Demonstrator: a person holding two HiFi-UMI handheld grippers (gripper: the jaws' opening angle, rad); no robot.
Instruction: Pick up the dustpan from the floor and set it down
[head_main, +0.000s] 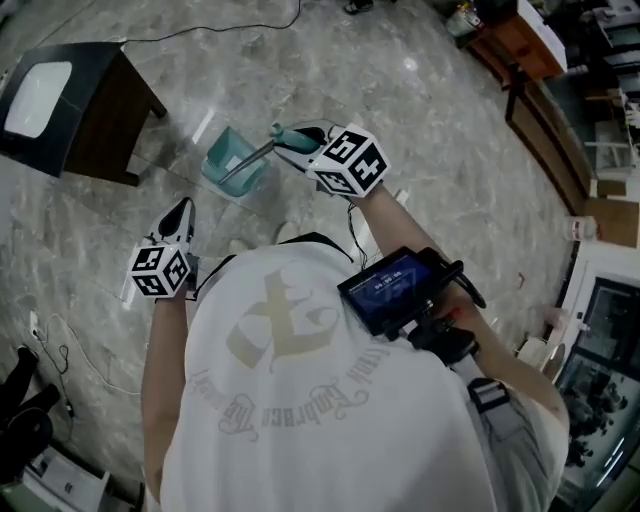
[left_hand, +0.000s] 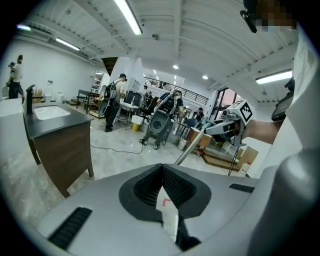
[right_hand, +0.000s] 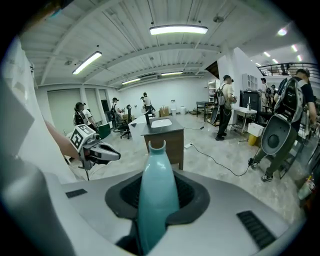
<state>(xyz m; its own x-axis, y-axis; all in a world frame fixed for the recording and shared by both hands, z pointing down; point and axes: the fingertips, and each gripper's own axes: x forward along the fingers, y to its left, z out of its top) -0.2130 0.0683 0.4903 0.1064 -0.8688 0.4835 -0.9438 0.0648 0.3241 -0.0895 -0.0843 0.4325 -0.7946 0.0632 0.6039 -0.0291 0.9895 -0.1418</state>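
The teal dustpan (head_main: 236, 162) hangs over the marble floor on a thin metal rod (head_main: 248, 160). My right gripper (head_main: 292, 140) is shut on its teal handle (right_hand: 157, 192), which sticks out forward between the jaws and ends in a forked tip. I cannot tell whether the pan touches the floor. My left gripper (head_main: 181, 212) is lower left of the pan, apart from it, jaws shut with nothing in them. In the left gripper view the rod (left_hand: 191, 146) and the right gripper (left_hand: 225, 127) show ahead. The left gripper (right_hand: 95, 152) shows in the right gripper view.
A dark cabinet with a white sink (head_main: 70, 95) stands at the upper left, left of the pan. A cable (head_main: 210, 35) runs over the floor behind it. A wooden bench (head_main: 520, 45) stands at the upper right. Several people (right_hand: 226, 105) stand farther back.
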